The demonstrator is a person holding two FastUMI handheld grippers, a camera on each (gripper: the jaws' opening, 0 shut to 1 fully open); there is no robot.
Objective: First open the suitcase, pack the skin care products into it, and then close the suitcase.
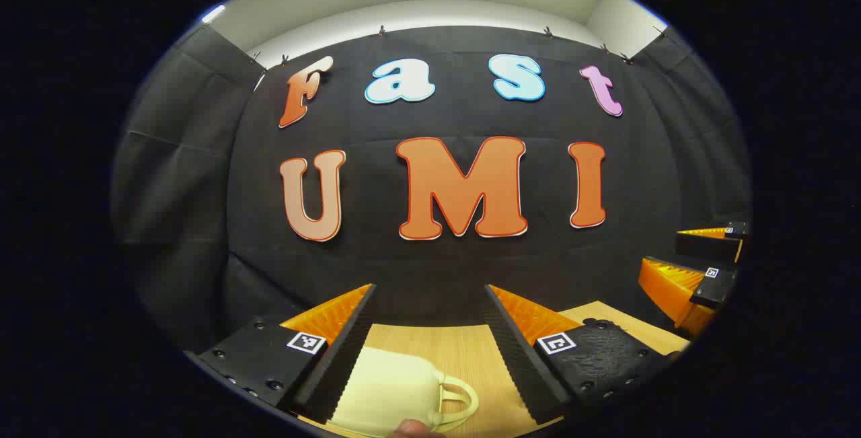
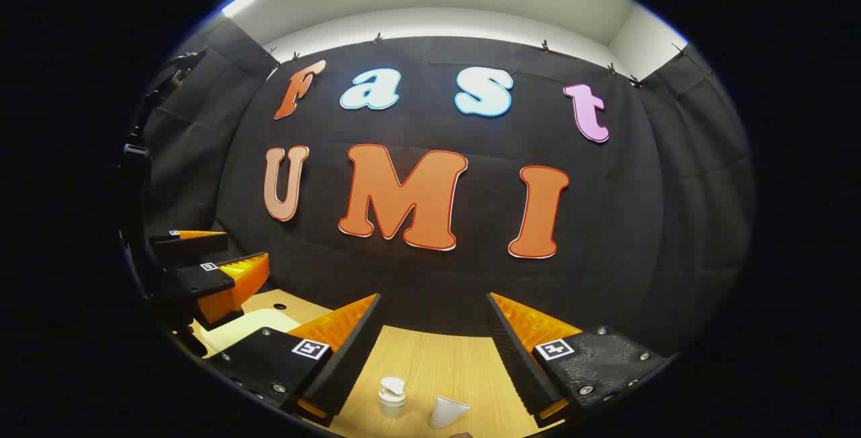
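Note:
In the left gripper view my left gripper point(image 1: 429, 288) is open and held above the wooden table point(image 1: 471, 350). A cream suitcase point(image 1: 387, 394) with a looped handle point(image 1: 461, 401) lies shut below and between its fingers, untouched. In the right gripper view my right gripper point(image 2: 434, 297) is open above the table too. Below it stand a small white pump bottle point(image 2: 391, 397) and a white tube point(image 2: 449, 412). The left gripper point(image 2: 245, 247) shows at the left of that view, above the suitcase point(image 2: 245, 327). The right gripper point(image 1: 662, 249) appears at the right edge of the left gripper view.
The light wooden table point(image 2: 437, 364) runs back to the black cloth wall. A small dark hole point(image 2: 277, 305) sits in the tabletop near the suitcase's far corner. A fingertip point(image 1: 414, 428) of a person shows at the bottom edge of the left gripper view.

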